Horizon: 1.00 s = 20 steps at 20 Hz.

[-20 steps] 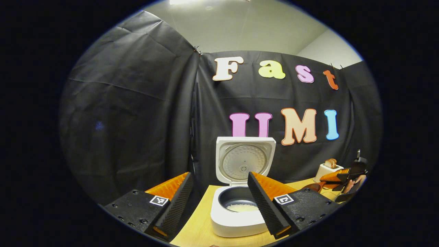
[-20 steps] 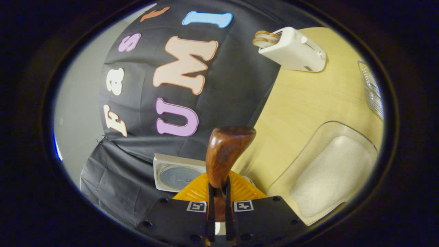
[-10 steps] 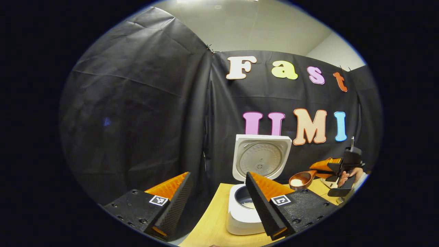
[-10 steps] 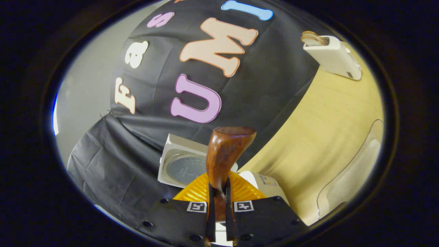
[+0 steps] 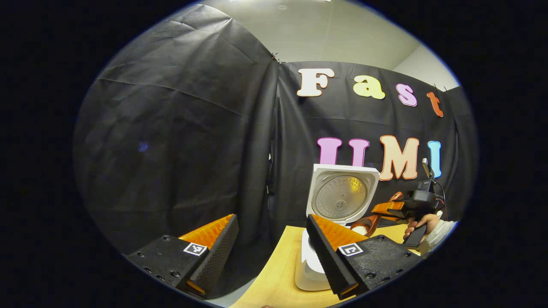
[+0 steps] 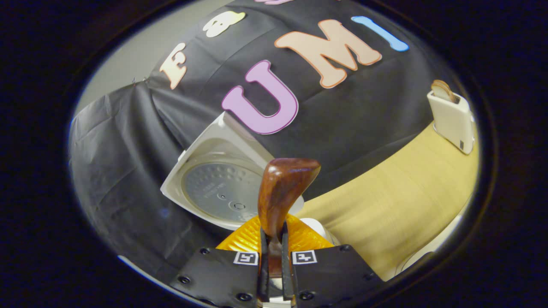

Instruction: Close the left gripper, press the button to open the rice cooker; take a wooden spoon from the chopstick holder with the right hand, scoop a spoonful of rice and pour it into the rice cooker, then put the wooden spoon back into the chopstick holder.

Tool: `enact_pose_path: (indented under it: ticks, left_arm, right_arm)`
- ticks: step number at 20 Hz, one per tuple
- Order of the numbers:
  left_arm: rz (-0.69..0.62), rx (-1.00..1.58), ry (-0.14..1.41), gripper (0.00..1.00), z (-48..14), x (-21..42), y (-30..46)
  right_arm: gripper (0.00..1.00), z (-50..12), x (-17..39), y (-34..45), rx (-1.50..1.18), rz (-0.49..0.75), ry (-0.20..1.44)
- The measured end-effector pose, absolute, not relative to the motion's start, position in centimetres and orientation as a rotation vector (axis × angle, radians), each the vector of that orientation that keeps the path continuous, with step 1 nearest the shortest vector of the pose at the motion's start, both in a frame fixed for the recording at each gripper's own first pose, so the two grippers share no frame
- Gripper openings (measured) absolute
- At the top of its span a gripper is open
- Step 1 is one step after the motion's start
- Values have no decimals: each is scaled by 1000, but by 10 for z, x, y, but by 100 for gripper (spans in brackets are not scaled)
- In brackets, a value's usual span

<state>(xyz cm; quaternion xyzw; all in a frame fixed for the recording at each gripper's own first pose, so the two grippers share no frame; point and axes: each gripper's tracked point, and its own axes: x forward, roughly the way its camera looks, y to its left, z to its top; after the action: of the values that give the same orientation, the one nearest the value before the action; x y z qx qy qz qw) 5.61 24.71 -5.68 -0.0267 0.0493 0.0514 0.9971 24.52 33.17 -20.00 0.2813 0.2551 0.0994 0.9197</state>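
Your left gripper view sits low at the table's [image 5: 274,278] near edge, facing level toward the booth's back wall, with the rice cooker [image 5: 342,199] close ahead and right of centre. Farther right it catches your other hand-held gripper [image 5: 385,209]. Your right gripper view is rolled, so the table [image 6: 398,201] slants, and it looks along the wooden spoon [image 6: 282,188] at the cooker's raised lid, probably from quite near. Both views share the cooker [image 6: 220,184] and the wall.

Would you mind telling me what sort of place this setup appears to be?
Probably a staged kitchen counter inside a recording booth: a rice cooker with its lid up and a toaster stand on a wooden table, backed by black cloth.
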Motion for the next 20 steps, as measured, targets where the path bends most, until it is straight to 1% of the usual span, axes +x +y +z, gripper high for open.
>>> enact_pose_path:
  ticks: [2,3,6,7,8,9,10,11,12,13,15,16,17,18,20]
  left_arm:
    - [111,-59,100,93,-59,56,252]
    - [115,-62,102,93,-60,57,252]
    - [127,-71,106,93,-63,58,258]
    - [130,-73,107,95,-65,57,260]
    - [135,-76,107,93,-67,57,260]
    - [136,-77,107,93,-67,57,260]
    - [140,-79,106,93,-67,57,260]
    - [141,-80,106,93,-67,57,261]
    - [144,-80,105,95,-68,57,261]
    - [147,-82,102,93,-67,57,261]
    - [152,-85,99,93,-69,56,261]
    - [153,-87,100,93,-69,57,260]
    - [153,-90,100,93,-69,57,259]
    - [152,-94,100,93,-70,55,259]
    - [150,-100,98,93,-69,54,257]
  right_arm:
    - [14,-205,246,341,512,219,528]
    - [12,-207,248,347,479,226,529]
    - [12,-209,250,358,353,253,523]
    - [12,-209,250,362,309,264,517]
    - [12,-209,251,364,264,276,506]
    - [14,-207,251,367,231,287,496]
    - [12,-206,252,371,198,301,488]
    - [12,-203,251,374,166,314,480]
    - [12,-202,251,377,131,325,471]
    - [12,-200,251,380,90,339,460]
    - [12,-194,250,388,-11,377,421]
    - [14,-190,247,394,-71,398,395]
    - [14,-186,247,398,-132,418,366]
    - [12,-181,247,402,-184,437,335]
    - [14,-174,245,410,-267,470,284]
